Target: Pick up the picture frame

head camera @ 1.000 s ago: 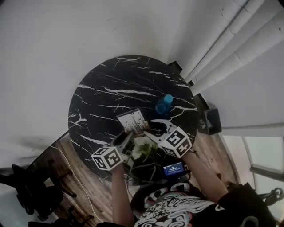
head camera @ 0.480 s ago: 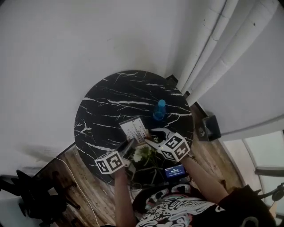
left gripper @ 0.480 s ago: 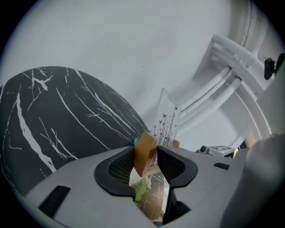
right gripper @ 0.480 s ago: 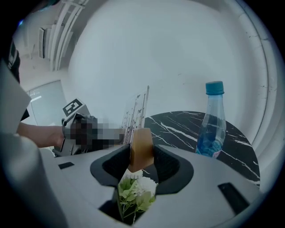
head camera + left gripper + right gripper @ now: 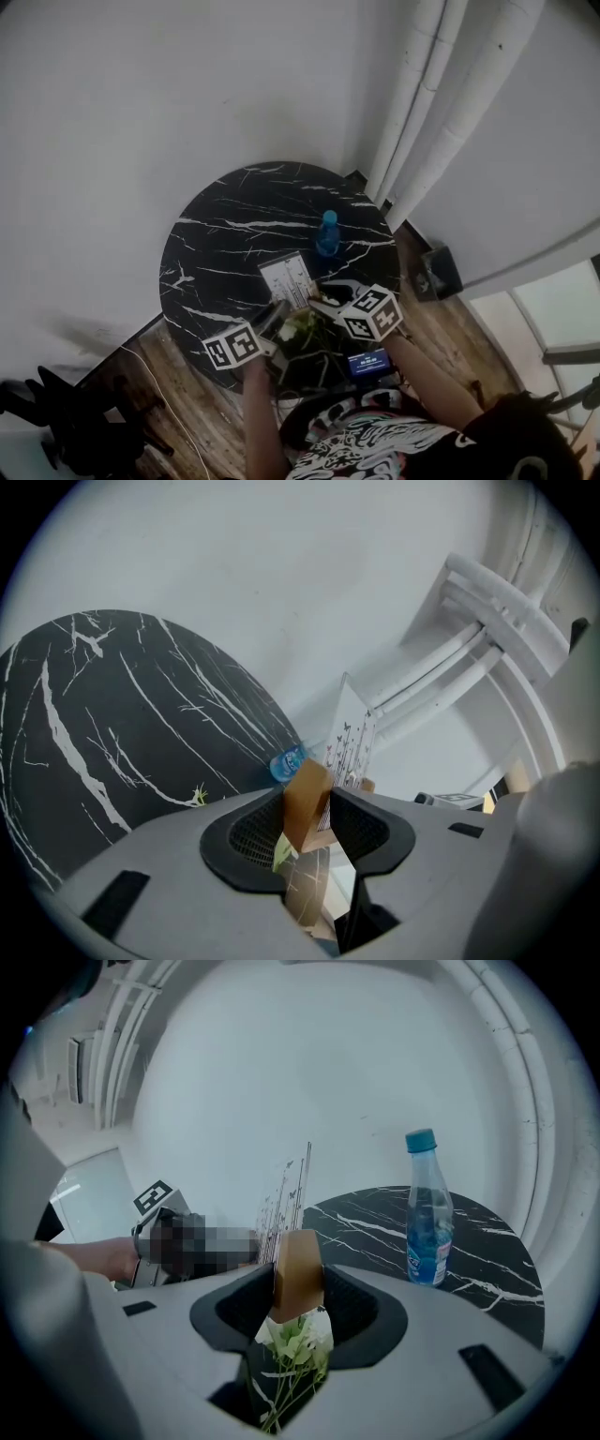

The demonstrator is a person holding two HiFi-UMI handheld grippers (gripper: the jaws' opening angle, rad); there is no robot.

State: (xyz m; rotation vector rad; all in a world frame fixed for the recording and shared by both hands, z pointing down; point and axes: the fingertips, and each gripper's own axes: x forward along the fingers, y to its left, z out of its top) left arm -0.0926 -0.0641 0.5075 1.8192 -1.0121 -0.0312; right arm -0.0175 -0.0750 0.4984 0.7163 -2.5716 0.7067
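Head view shows a tan wooden picture frame with a white printed face point(image 5: 287, 278) held over the near edge of a round black marble table with white veins point(image 5: 225, 234), seemingly lifted clear of the tabletop. The left gripper point(image 5: 309, 810) is clenched on 1 wooden side of the picture frame. Its jaws have just been closing further, with that tan edge between the pads. The right gripper point(image 5: 298, 1283) grasps the opposite wooden side, both pads pressed against it.

The main risk lies in carrying 1 rigid thing by 2 separate grips on narrow edges. If the hands drift apart, or 1 rolls more than the other, an edge could slide out of its pads. The picture frame would then swing or drop onto the table's near rim. A careless sweep across the table could also knock over the bottle standing there.

Only 1 container can be made out: a clear plastic bottle with a blue cap and blue label point(image 5: 427, 1222), upright on the table beyond the frame, cap on. It seems to hold bluish liquid, though the level is hard to read. White flowers on green stems point(image 5: 292, 1340) lie at the table's near rim beneath the frame, and no vase is visible.
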